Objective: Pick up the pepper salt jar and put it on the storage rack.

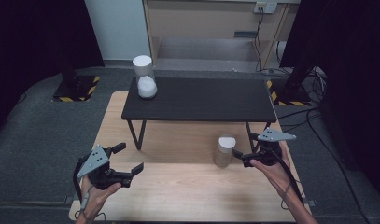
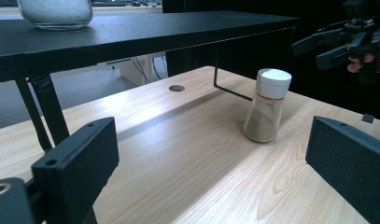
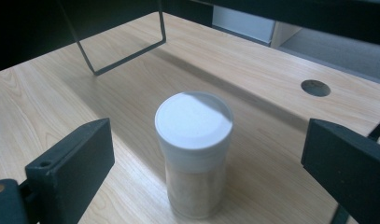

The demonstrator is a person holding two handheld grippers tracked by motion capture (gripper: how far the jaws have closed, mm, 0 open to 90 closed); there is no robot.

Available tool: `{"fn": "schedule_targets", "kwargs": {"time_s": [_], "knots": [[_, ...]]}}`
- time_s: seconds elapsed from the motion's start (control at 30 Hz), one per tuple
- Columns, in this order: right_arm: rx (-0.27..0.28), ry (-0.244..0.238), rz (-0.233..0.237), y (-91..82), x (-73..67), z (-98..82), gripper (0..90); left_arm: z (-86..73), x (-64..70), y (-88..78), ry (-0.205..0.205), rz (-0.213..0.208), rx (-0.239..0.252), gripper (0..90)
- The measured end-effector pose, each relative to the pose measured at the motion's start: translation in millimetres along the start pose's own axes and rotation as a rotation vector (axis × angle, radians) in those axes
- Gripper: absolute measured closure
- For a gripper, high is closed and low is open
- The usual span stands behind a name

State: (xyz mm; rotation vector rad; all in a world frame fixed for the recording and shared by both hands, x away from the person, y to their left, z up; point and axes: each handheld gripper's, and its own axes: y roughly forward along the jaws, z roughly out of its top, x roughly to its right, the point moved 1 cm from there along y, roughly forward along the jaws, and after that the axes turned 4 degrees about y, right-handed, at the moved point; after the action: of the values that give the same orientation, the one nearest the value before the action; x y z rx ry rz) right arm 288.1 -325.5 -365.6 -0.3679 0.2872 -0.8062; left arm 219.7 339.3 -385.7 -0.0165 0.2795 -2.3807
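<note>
Right gripper point(image 1: 240, 152): matte black jaws spread wide, nothing held, with a grey three-cornered plate on top. It sits just beside the small jar point(image 1: 223, 151), and in the right gripper view the jar point(image 3: 194, 154) stands ahead of and between the two blocky jaws, touching neither.

The jar is a clear-walled cylinder with a smooth white round lid, upright on the light wood-grain table point(image 1: 178, 191), holding a tan, fine-grained fill to roughly two thirds. It stands near the right front leg of the black shelf point(image 1: 199, 99), a low flat board with a rough, speckled surface on thin bent metal legs.

Left gripper point(image 1: 127, 161): jaws likewise wide apart and empty, held low at the table's near left, well apart from the jar.

On the shelf's far left corner stands a taller clear jar point(image 1: 145, 77) with a white cap and white granular contents. A round hole point(image 3: 315, 87) is cut in the tabletop.
</note>
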Motion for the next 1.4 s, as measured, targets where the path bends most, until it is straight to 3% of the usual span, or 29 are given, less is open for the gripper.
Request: {"fn": "schedule_targets", "kwargs": {"time_s": [0.5, 0.73, 0.77, 0.83, 0.9, 1.2, 1.4], "knots": [[-0.055, 0.012, 0.010, 50.8, -2.4, -0.9, 4.3, 0.1, -0.4, -0.3, 0.003, 0.000, -0.002, 1.3], [-0.082, -0.003, 0.004, 64.5, -4.0, -1.5, 12.8, -0.2, -0.6, -0.7, 0.002, 0.001, -0.001, 1.3], [-0.088, -0.012, -0.003, 65.9, -5.4, -1.2, 15.3, -0.4, -0.6, -0.7, 0.001, 0.001, 0.001, 1.3], [-0.076, -0.027, -0.018, 66.1, -7.8, -4.0, 28.7, -0.3, -0.7, -1.0, 0.000, 0.002, 0.000, 1.3], [-0.078, -0.023, -0.022, 66.7, -8.0, -4.9, 33.6, -0.4, -0.8, -1.1, -0.001, 0.002, 0.001, 1.3], [-0.084, -0.037, -0.022, 65.6, -10.0, -3.1, 34.0, -0.4, -1.3, -1.0, -0.001, 0.001, -0.002, 1.3], [-0.090, -0.051, 0.005, 60.3, -10.4, -1.0, 34.0, -0.3, -1.0, -0.8, -0.001, 0.001, -0.001, 1.3]]}}
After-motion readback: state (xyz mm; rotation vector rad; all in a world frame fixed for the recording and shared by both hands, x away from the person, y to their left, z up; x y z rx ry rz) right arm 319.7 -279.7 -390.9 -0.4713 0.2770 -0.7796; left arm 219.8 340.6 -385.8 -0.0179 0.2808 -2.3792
